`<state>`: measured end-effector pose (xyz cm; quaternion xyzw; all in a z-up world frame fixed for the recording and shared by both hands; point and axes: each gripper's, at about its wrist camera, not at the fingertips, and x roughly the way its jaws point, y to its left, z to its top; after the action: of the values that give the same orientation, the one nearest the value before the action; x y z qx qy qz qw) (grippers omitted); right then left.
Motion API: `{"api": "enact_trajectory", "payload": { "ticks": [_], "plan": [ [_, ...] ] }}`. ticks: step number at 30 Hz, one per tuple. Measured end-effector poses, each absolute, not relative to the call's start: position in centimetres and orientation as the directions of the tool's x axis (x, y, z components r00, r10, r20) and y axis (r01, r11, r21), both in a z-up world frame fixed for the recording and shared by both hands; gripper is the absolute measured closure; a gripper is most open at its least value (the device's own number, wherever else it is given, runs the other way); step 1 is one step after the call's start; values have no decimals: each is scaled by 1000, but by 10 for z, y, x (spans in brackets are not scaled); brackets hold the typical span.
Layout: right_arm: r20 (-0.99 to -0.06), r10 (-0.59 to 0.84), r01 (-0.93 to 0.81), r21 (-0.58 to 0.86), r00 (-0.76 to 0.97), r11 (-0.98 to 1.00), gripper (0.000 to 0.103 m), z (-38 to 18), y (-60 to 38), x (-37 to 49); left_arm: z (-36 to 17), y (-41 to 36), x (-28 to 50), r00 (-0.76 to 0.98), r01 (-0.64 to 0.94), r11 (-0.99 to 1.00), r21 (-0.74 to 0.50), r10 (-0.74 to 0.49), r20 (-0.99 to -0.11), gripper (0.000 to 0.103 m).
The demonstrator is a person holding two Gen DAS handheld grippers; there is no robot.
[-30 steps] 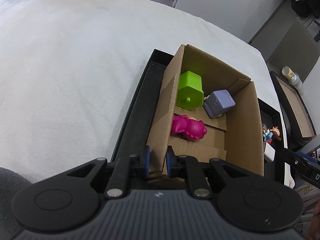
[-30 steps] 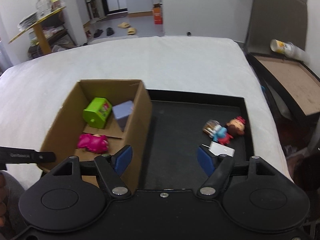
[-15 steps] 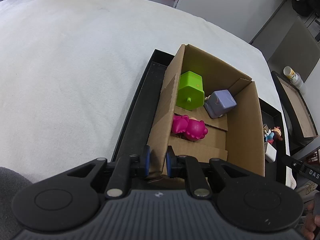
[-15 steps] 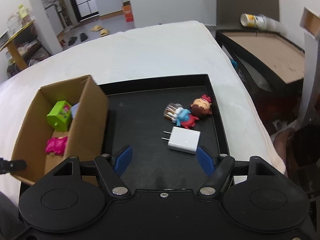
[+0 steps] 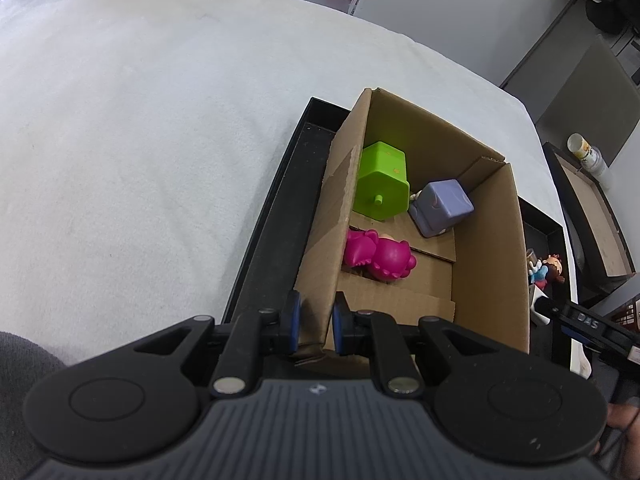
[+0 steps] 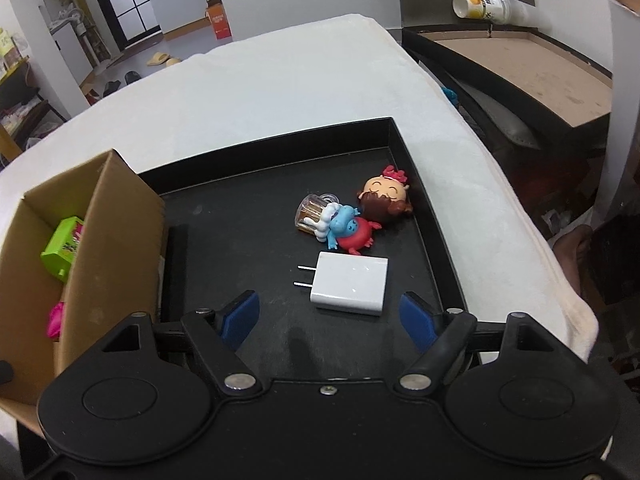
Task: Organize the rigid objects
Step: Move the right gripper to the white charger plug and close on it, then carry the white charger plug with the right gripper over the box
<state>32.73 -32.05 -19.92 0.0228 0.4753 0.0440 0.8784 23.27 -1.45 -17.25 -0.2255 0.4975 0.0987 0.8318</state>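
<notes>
A cardboard box [image 5: 488, 248] stands at the left end of a black tray [image 6: 248, 208]. It holds a green block [image 5: 382, 182], a purple cube [image 5: 442, 206] and a pink toy [image 5: 380, 258]. My left gripper [image 5: 314, 322] is shut on the box's near left wall. My right gripper [image 6: 330, 314] is open and empty, just short of a white plug adapter [image 6: 352, 284] on the tray. Past the adapter lie a doll figure [image 6: 384, 198], a blue and red toy [image 6: 348, 228] and a small clear cup [image 6: 314, 212].
The tray sits on a white cloth-covered table [image 5: 140, 120]. A second dark tray with a brown floor [image 6: 520, 56] and a paper cup [image 6: 484, 4] stands off the table's right edge. The box also shows in the right wrist view [image 6: 108, 232].
My right gripper has swung right and come lower, from facing the box to facing the adapter and toys. My left gripper keeps its hold on the box wall.
</notes>
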Motion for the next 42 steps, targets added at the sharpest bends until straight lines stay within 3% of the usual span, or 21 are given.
{"api": "enact_trajectory", "payload": {
  "ticks": [2, 13, 16, 18, 42],
  "plan": [
    [-830, 89, -53, 71, 550, 996, 17, -203, -317, 330, -172, -14, 233, 485, -387, 879, -279, -63, -872, 88],
    [-825, -26, 26, -14, 564, 1000, 17, -221, -302, 348, -172, -15, 233, 485, -388, 878, -280, -64, -872, 88],
    [-831, -43, 43, -23, 554, 999, 23, -226, -301, 351, -172, -15, 233, 486, -388, 876, -285, -68, -871, 88],
    [-841, -50, 26, -42, 539, 999, 42, -230, -298, 351, -172, -15, 233, 487, -387, 876, -287, -70, -871, 88],
    [-845, 54, -72, 18, 531, 997, 42, -188, -293, 314, -170, -15, 233, 486, -384, 881, -276, -62, -872, 88]
  ]
}}
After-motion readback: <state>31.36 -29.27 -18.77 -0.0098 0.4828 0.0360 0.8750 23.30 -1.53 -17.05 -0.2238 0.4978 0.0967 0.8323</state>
